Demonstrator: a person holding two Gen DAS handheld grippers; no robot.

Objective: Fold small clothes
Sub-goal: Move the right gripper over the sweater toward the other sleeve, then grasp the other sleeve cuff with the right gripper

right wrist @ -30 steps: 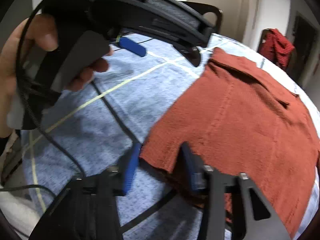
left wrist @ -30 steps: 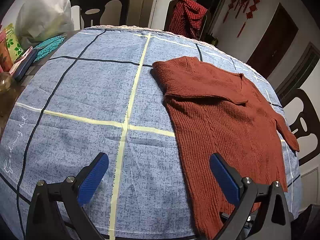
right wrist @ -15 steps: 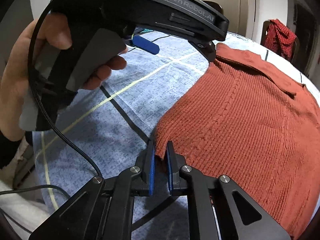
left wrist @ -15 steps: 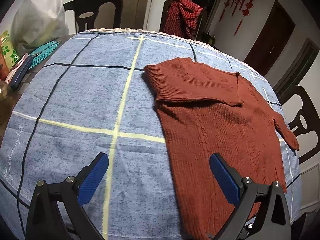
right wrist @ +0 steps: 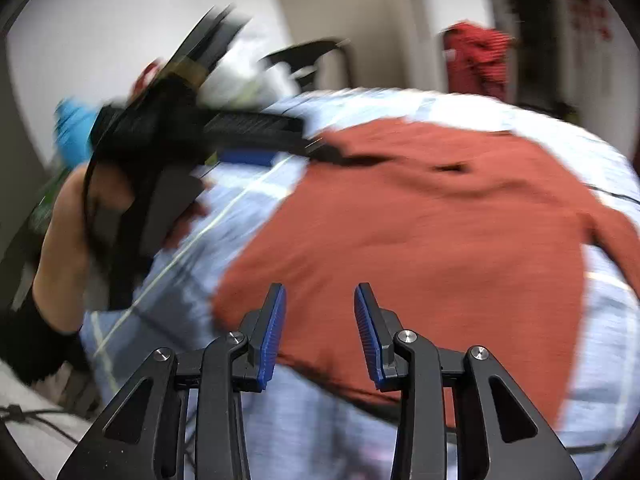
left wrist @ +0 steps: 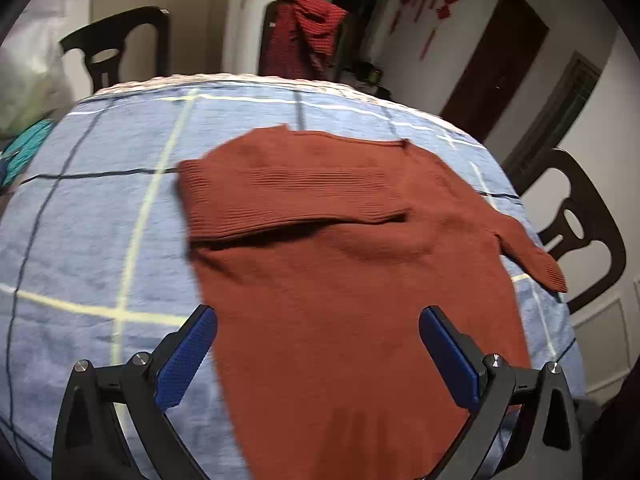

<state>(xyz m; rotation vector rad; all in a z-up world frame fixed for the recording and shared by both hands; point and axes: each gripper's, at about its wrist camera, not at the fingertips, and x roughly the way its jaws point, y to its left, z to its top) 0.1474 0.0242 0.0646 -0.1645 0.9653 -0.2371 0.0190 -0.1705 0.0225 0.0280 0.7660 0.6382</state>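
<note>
Nearest, the right gripper (right wrist: pixel 319 330) has just been opening and stands half apart with nothing between its pads, the left gripper (left wrist: pixel 318 354) hangs wide and empty, and beyond them the rust sweater (left wrist: pixel 352 280) lies flat on the blue checked tablecloth (left wrist: pixel 100 208), one sleeve folded across, so each should take a hem corner squarely before folding upward.

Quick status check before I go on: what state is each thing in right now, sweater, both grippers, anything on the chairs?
Rust sweater: flat on the blue checked tablecloth, one sleeve folded across the chest, the other sleeve out to the side.
Left gripper: open wide, over the sweater's lower part, nothing held.
Right gripper: open, jaws have just been opening, nothing pinched between them.
Red garment: draped over a chair back.
</note>
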